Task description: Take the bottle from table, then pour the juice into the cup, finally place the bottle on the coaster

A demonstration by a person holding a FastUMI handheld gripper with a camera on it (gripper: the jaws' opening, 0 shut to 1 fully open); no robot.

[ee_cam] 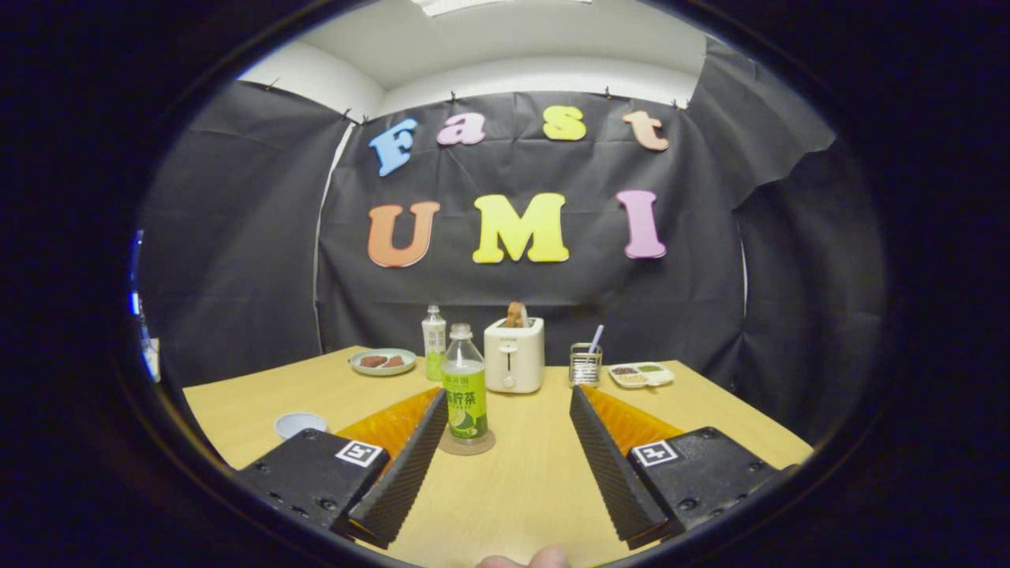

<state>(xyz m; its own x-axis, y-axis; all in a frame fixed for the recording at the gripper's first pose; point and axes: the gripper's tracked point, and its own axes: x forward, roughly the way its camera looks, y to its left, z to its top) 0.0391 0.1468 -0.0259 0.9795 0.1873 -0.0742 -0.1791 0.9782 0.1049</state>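
- The gripper (505,442) is hovering low over the tabletop (521,489) with its fingers (406,465) spread wide, holding nothing.
- The bottle (464,383) is standing upright on the coaster (467,446), just ahead of the left finger's tip and close beside it, well clear of the right finger.
- The bottle's placing looks done, judging by how it sits on the coaster. The step in hand is therefore most likely a clean release and retreat.
- The cup (300,424) is sitting well to the left of the bottle, beyond the left finger's outer side.
- A second bottle (433,343), a toaster (514,355) and a plate (383,361) are standing behind the bottle, toward the wall; a rack (585,364) and a tray (641,375) are lying to the right of the toaster.
- To do this step well:
  - Keep the fingers fully apart while drawing straight back along their own line.
  - Avoid any sideways drift to the left, since the left finger is the one nearest the bottle and could tip it.
  - Hold the height steady so the fingers are not scraping the tabletop.
- If the bottle is instead still to be gripped, centre it between the fingers first.
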